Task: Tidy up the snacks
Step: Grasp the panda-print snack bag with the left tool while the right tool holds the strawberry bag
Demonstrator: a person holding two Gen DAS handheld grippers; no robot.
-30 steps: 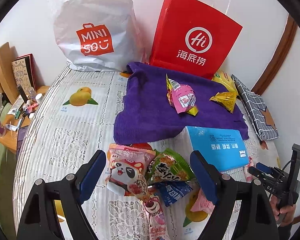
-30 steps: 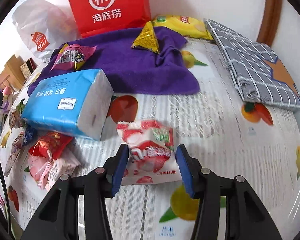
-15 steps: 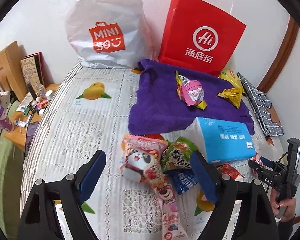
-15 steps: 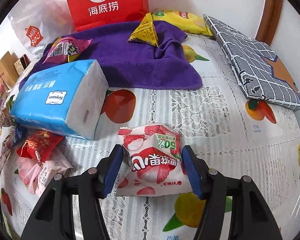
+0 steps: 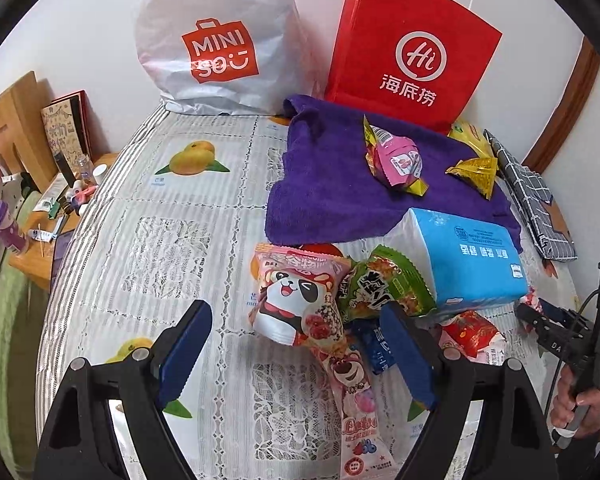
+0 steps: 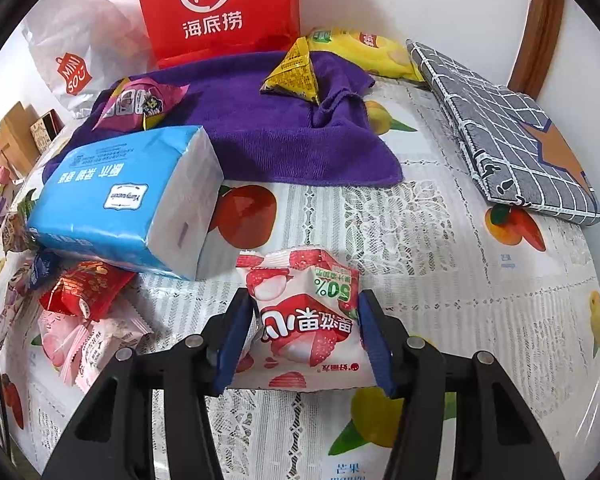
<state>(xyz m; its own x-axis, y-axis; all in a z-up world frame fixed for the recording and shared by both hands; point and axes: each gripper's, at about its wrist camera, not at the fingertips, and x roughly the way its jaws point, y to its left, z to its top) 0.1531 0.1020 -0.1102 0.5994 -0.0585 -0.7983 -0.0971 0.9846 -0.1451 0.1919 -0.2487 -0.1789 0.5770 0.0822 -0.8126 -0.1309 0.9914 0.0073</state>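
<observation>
Fruit-print tablecloth [image 5: 180, 240], purple towel [image 5: 332, 184], blue tissue pack [image 5: 472, 260], scattered snack packets [image 5: 300, 300], checked cloth [image 6: 500, 128]
</observation>
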